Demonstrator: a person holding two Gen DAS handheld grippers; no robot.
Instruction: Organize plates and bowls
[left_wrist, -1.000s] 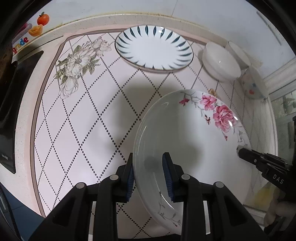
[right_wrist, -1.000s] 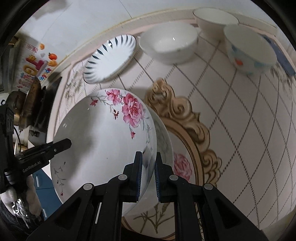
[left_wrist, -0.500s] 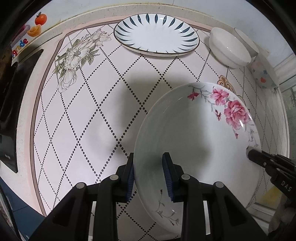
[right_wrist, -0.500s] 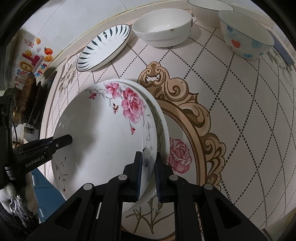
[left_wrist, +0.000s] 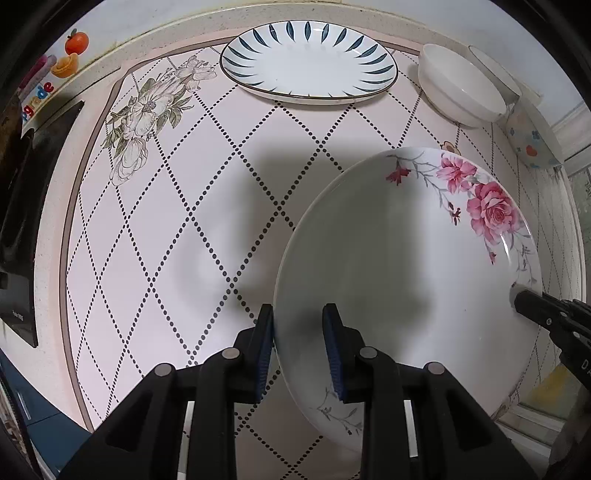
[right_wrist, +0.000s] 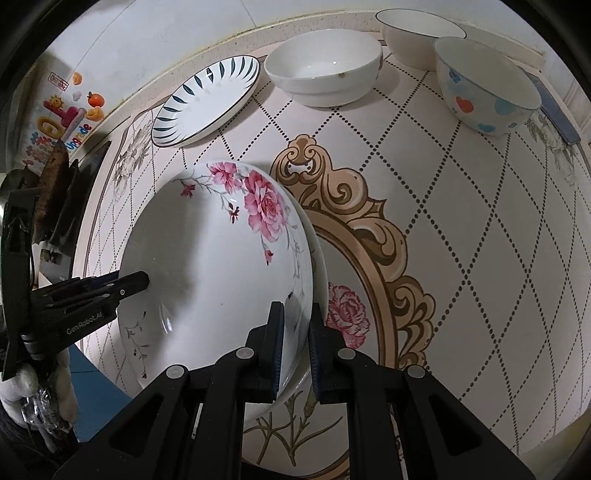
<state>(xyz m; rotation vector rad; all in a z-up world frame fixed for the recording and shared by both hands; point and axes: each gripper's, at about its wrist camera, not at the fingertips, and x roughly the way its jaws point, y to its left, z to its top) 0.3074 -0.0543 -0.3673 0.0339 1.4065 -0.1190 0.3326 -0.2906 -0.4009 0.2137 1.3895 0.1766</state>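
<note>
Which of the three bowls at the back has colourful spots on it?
The rightmost bowl, painted with blue and orange shapes; the other two bowls are plain white.

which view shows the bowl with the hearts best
The right wrist view: the heart-patterned bowl stands whole on the counter, its open mouth and red and blue hearts clear. The left wrist view only catches it squeezed at the right edge, distorted.
</note>
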